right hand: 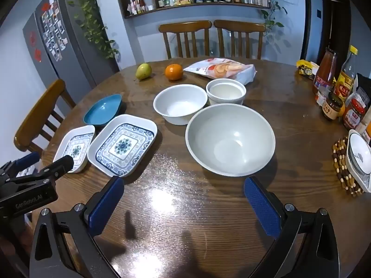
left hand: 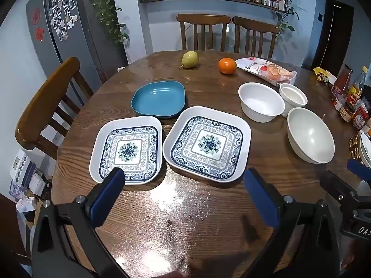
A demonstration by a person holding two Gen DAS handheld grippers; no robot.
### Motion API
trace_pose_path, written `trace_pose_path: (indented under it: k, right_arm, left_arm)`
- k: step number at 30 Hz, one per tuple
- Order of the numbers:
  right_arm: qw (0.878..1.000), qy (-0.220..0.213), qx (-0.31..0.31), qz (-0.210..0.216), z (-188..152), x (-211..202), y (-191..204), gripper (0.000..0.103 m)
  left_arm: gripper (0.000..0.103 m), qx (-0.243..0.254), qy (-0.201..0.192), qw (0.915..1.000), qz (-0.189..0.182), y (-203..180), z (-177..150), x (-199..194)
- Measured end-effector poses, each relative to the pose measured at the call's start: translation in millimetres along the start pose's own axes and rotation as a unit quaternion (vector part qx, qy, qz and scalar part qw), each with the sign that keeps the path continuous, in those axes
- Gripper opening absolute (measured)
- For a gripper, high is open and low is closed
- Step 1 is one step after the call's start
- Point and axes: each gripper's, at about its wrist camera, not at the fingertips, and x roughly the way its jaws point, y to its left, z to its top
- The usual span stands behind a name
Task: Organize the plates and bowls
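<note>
Two square blue-patterned plates lie side by side on the round wooden table: the smaller plate on the left, the larger plate on the right. Behind them sits a blue dish. To the right stand a large white bowl, a medium white bowl and a small white bowl. My left gripper hangs open just in front of the patterned plates, holding nothing. My right gripper hangs open just in front of the large bowl, empty too.
A pear, an orange and a snack bag lie at the table's far side. Bottles and jars crowd the right edge, beside a patterned bowl on a beaded mat. Wooden chairs surround the table.
</note>
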Motion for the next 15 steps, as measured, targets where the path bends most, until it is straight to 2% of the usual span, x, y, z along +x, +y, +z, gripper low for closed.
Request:
trace_pose_path:
  k: [8,11,15]
  right_arm:
    - [1.0,0.0,0.006,-0.002,3,-3,3,0.103]
    - [1.0,-0.002,0.006,-0.001,2,-2,5,0.103]
    - [1.0,0.0,0.007,0.0,3,0,4,0.103]
  left_arm:
    - [0.102,0.002,-0.003,1.0,0.007,-7,1,-1]
    - [0.102,-0.004,-0.002,1.0,-0.007,4,3,3]
    - [0.102,-0.002,-0.005,1.0,-0.005,6,3,2]
